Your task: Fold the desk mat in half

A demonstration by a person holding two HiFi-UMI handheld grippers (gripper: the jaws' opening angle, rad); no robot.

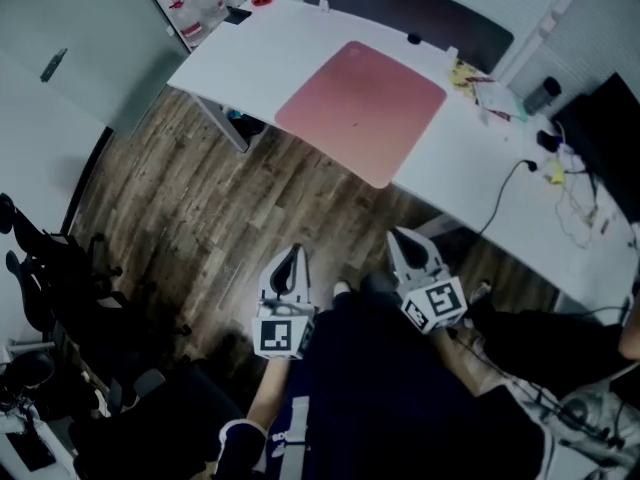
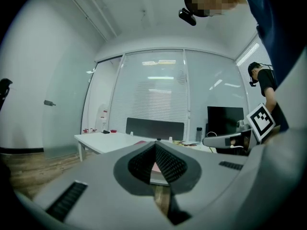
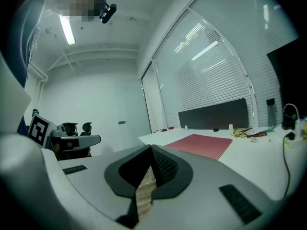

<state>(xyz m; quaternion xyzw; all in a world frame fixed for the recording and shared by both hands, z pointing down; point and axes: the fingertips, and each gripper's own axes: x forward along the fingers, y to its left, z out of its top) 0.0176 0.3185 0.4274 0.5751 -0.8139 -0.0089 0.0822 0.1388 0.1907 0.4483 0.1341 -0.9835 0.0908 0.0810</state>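
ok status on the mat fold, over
left gripper and right gripper shut, empty, short of the white desk. pink desk mat flat, unfolded. cable lies clear to its right.

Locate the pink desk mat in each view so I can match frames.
Head view: desk mat upper centre, flat on the white desk.
Left gripper view: a small pink sliver, low centre.
Right gripper view: right of centre, on the desk.
Shared landmark: dark partition panel along the desk's far edge, in all three.
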